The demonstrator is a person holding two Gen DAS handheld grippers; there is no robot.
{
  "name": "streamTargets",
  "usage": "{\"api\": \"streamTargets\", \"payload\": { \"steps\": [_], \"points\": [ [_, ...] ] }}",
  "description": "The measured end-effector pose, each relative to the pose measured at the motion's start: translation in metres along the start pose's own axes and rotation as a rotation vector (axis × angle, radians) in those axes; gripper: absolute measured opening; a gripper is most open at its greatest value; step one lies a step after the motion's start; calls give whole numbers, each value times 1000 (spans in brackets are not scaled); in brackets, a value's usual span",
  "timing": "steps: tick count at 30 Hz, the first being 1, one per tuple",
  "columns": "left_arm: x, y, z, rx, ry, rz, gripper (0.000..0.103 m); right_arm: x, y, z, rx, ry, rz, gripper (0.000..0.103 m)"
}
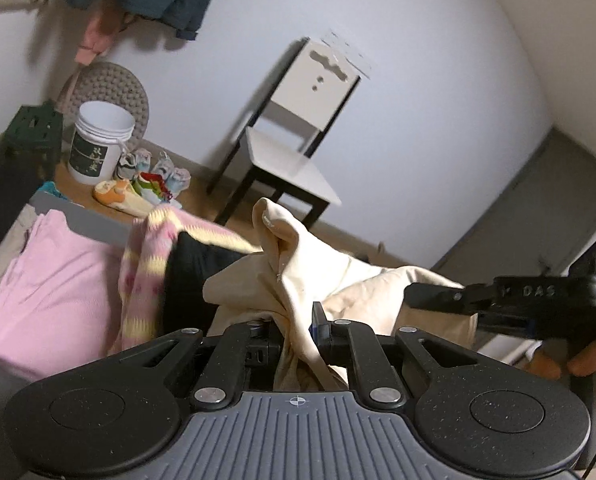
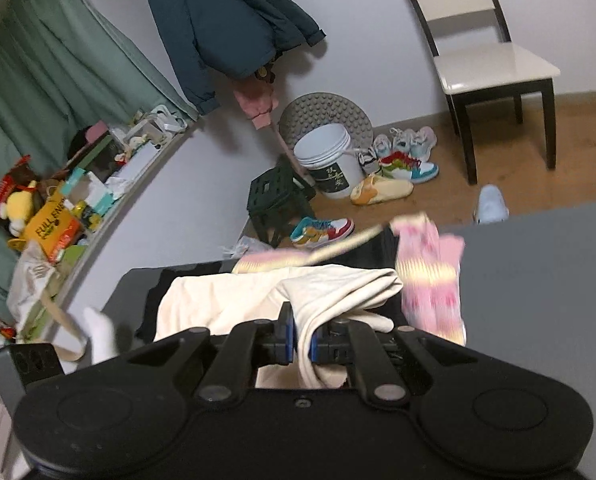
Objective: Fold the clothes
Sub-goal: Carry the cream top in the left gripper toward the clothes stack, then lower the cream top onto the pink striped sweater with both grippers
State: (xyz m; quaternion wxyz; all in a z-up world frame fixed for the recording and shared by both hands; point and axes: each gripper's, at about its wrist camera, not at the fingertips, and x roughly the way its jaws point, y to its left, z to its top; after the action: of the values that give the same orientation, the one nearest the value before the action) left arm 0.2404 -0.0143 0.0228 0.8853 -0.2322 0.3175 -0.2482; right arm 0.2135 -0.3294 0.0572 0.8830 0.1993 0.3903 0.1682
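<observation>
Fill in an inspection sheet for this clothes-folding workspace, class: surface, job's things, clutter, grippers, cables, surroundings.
Surface: grey surface, clothes piled at one end.
Job's things: cream garment lifted; pink-and-yellow striped knit blurred; folded pink top; black garment.
Clutter: shoes, white bucket, dark stool on the floor; crowded ledge.
Grippers: left gripper and right gripper both shut on cream garment.
Cables: thin dark one, lower right, left view.
Surroundings: chair, hanging teal jacket, green curtain.
</observation>
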Motion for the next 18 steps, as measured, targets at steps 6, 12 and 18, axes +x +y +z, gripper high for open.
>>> {"api": "streamTargets", "payload": {
  "steps": [6, 12, 18],
  "points": [
    [40, 29, -2, -30, 11, 19, 11, 38, -14, 5, 41, 59, -46, 8],
    [56, 48, -18, -105, 4, -4, 11, 44, -30, 7, 99, 80, -23, 8],
    [56, 49, -27, -119, 2, -13, 11, 30, -49, 7, 171, 51, 39, 31]
  ]
}}
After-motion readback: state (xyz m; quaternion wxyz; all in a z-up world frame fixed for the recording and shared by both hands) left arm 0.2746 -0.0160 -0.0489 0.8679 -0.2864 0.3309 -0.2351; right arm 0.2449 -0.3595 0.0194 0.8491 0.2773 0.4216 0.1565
